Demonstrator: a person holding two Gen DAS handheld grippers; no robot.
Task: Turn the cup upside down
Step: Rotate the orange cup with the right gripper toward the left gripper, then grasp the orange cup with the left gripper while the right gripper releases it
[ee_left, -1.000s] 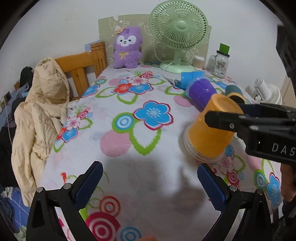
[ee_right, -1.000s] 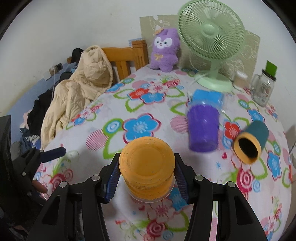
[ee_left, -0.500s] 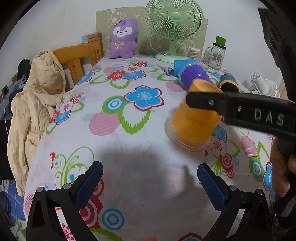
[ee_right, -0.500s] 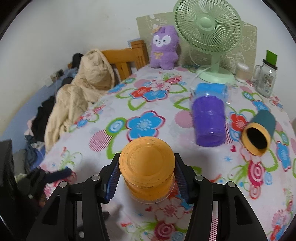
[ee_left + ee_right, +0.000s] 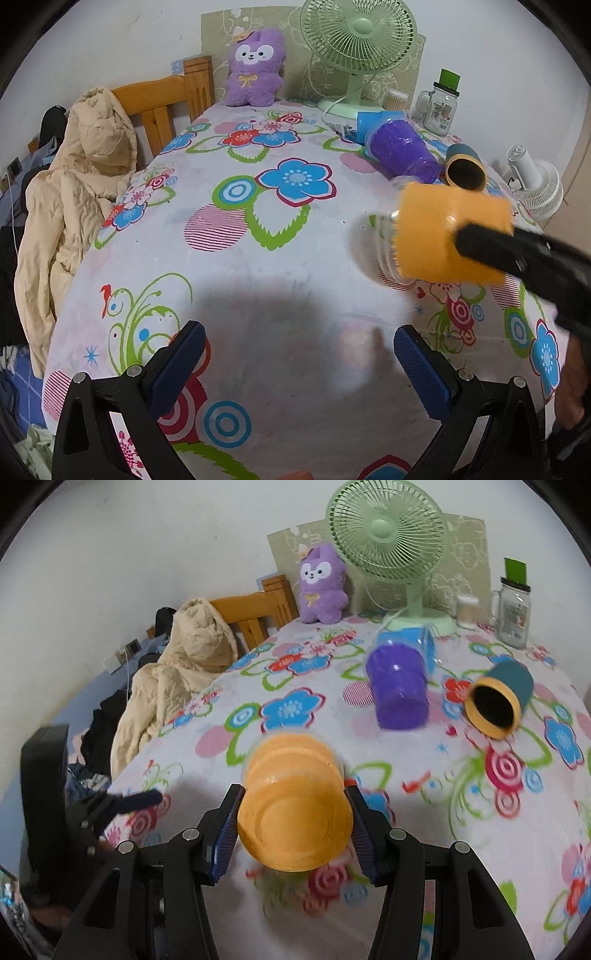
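My right gripper (image 5: 291,834) is shut on an orange cup (image 5: 291,805) and holds it lifted above the flowered tablecloth (image 5: 443,812), tipped on its side with its base towards the camera. In the left wrist view the orange cup (image 5: 450,236) hangs sideways, its clear rim pointing left, with the right gripper's finger across it. My left gripper (image 5: 299,358) is open and empty, low over the near part of the table (image 5: 240,258).
A purple cup (image 5: 399,686), a blue cup (image 5: 410,642) and a teal cup with a yellow rim (image 5: 498,701) lie on their sides further back. A green fan (image 5: 391,546), a glass jar (image 5: 513,609) and a purple plush (image 5: 321,587) stand at the far edge. A beige jacket (image 5: 177,672) hangs on a chair to the left.
The orange cup stood upside down on the table; my right gripper has lifted it and turned it onto its side. The left gripper has drawn back a little.
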